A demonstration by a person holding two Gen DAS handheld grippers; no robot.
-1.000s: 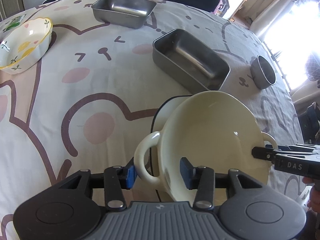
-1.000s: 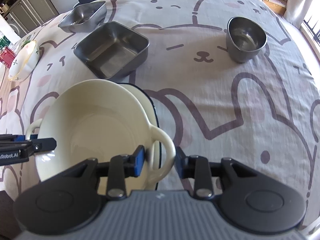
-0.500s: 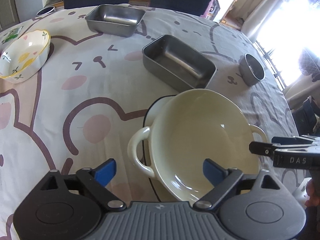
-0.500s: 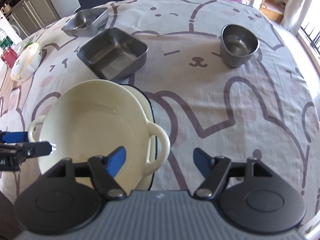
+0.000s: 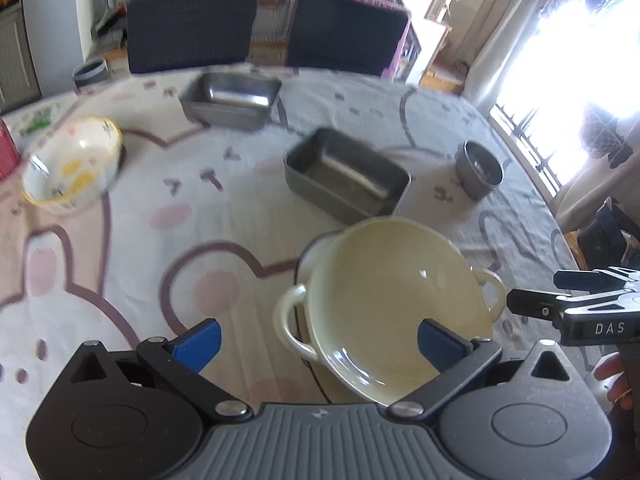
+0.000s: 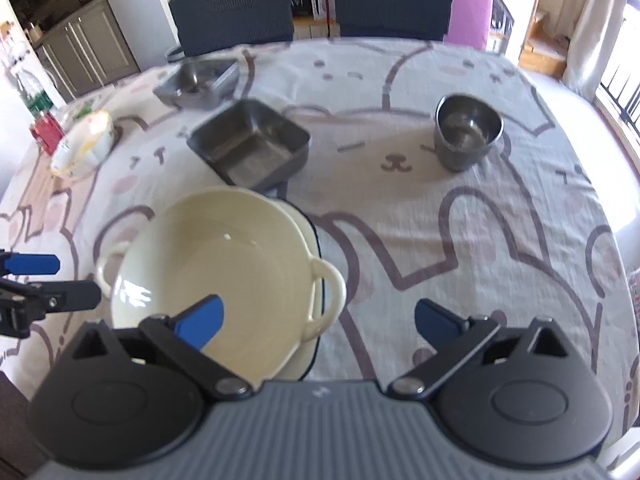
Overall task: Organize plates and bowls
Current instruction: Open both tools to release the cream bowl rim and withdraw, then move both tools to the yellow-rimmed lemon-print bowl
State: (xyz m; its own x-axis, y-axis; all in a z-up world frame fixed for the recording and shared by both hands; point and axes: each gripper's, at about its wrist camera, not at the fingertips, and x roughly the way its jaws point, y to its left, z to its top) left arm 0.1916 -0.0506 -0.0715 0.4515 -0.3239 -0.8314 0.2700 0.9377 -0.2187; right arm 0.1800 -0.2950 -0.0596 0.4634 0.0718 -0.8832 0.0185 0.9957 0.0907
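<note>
A cream two-handled bowl (image 5: 396, 292) rests on a cream plate with a dark rim (image 5: 310, 252), near the table's front edge; in the right wrist view the bowl (image 6: 216, 264) covers most of the plate (image 6: 310, 344). My left gripper (image 5: 318, 338) is open and empty, just short of the bowl's left handle. My right gripper (image 6: 318, 320) is open and empty, just short of the right handle. Each gripper shows at the edge of the other's view.
Two square steel trays (image 5: 346, 176) (image 5: 230, 98), a steel cup (image 5: 480, 168) and a flowered ceramic bowl (image 5: 72, 170) stand farther back on the bunny-print tablecloth (image 5: 192, 240). Two dark chairs (image 6: 312, 4) stand behind the table. A red can (image 6: 46, 136) sits at the far left.
Both grippers opened and let go of the cream bowl's handles, then drew back and up. The bowl stays on the plate.
</note>
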